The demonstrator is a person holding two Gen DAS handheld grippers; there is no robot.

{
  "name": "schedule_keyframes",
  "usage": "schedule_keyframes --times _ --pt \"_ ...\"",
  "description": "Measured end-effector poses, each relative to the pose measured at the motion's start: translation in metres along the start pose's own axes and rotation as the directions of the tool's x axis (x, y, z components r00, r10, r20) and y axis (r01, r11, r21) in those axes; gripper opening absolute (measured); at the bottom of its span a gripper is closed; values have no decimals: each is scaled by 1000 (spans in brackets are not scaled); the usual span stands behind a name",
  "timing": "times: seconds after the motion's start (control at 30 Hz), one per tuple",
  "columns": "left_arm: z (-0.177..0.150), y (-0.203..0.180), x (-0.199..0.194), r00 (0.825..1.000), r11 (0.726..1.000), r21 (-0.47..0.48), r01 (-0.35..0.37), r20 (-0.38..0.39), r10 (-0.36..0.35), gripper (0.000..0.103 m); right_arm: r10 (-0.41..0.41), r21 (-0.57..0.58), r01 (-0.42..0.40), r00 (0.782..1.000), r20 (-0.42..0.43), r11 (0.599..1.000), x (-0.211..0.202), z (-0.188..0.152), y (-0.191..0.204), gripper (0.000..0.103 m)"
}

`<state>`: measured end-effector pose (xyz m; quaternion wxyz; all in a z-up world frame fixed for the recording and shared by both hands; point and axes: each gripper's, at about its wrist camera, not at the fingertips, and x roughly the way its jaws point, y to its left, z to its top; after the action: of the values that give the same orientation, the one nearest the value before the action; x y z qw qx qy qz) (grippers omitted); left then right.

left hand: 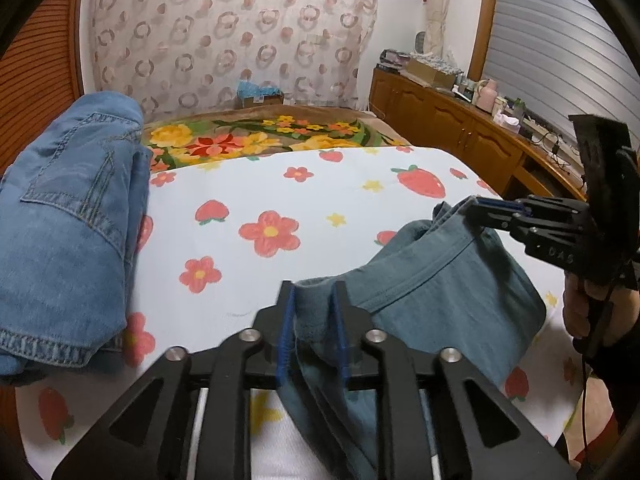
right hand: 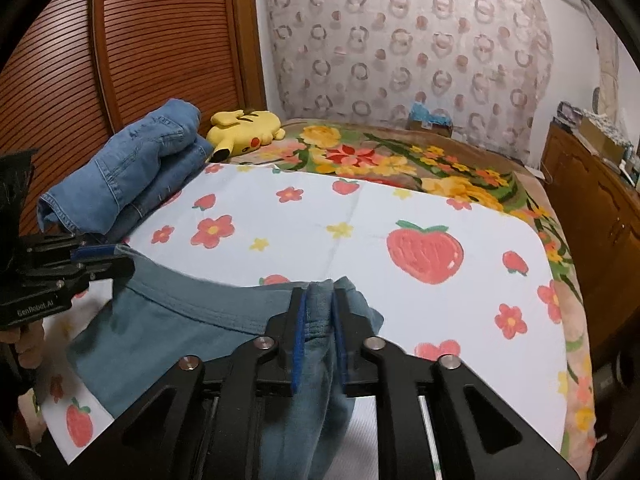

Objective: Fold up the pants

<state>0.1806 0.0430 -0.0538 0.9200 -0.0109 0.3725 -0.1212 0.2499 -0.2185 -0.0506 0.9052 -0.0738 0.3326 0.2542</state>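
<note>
Teal pants (left hand: 432, 280) stretched by the waistband between both tongs, lifted over the strawberry sheet (left hand: 280, 184). Left gripper (left hand: 314, 292) and right gripper (right hand: 318, 292) nearly closed, each pinching bunched waistband; legs trailing toward the person.

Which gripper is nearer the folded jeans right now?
Left. The left gripper, clamped on the teal pants, sits just beside the jeans. The right gripper holds the pants' other end, farther across the sheet.
</note>
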Motion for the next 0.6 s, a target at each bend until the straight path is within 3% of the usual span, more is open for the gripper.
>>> schedule_keyframes --times 0.1,0.23,0.6 --pt "-5 -1 -4 1000 1000 5 10 1 -10 48 -1 4 1 1000 -1 1000 -7 -2 0 28" --pt "-13 -1 -5 999 1000 0 32 -22 -31 57 0 11 0 1000 -15 1000 -12 -10 1 38" --pt "-33 -5 11 996 1000 -6 12 -87 -13 59 22 36 -19 996 -91 999 -2 -27 -6 45"
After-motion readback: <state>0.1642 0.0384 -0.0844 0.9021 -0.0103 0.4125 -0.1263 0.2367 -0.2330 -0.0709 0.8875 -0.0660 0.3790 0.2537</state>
